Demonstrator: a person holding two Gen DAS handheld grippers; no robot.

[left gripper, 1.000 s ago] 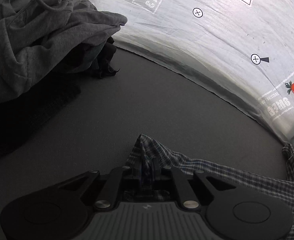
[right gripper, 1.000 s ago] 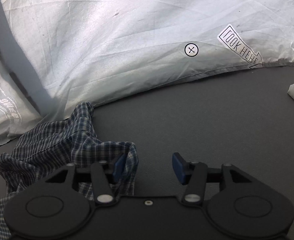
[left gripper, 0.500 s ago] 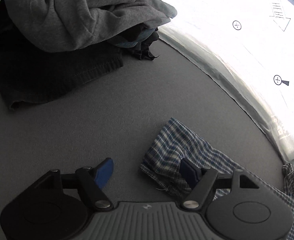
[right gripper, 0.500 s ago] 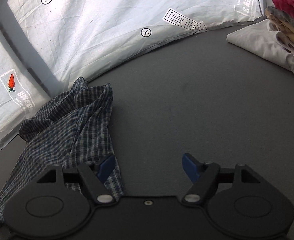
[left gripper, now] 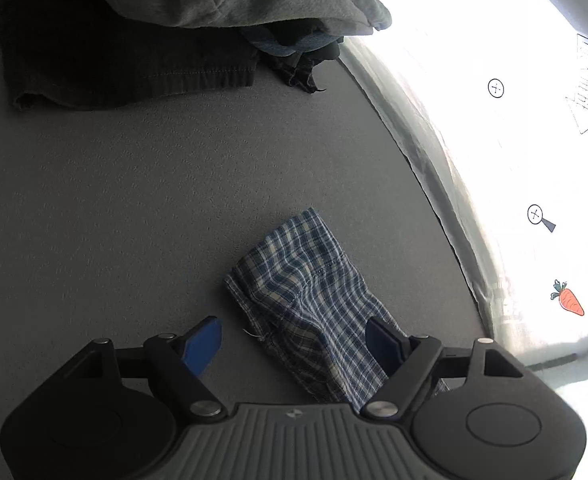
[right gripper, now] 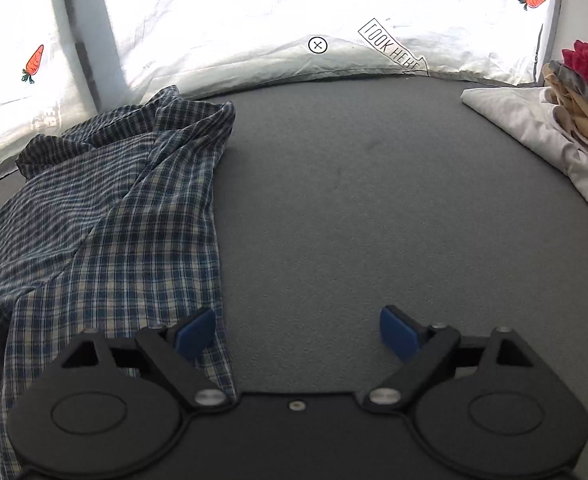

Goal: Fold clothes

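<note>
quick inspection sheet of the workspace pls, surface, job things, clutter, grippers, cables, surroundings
surface: grey mat, bare in the middle
job's things: plaid shirt lying rumpled and unfolded; its sleeve lies flat
clutter: heap of grey and dark clothes; stack of pale and red clothes
grippers: left gripper opening above the sleeve; right gripper opening, shirt edge at one pad
cables: nothing seen
surroundings: white printed sheet with carrots and target marks

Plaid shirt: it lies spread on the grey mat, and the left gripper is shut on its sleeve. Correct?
Not quite. The left wrist view shows the left gripper opening, its fingers clear of the plaid shirt sleeve lying on the grey mat.
</note>
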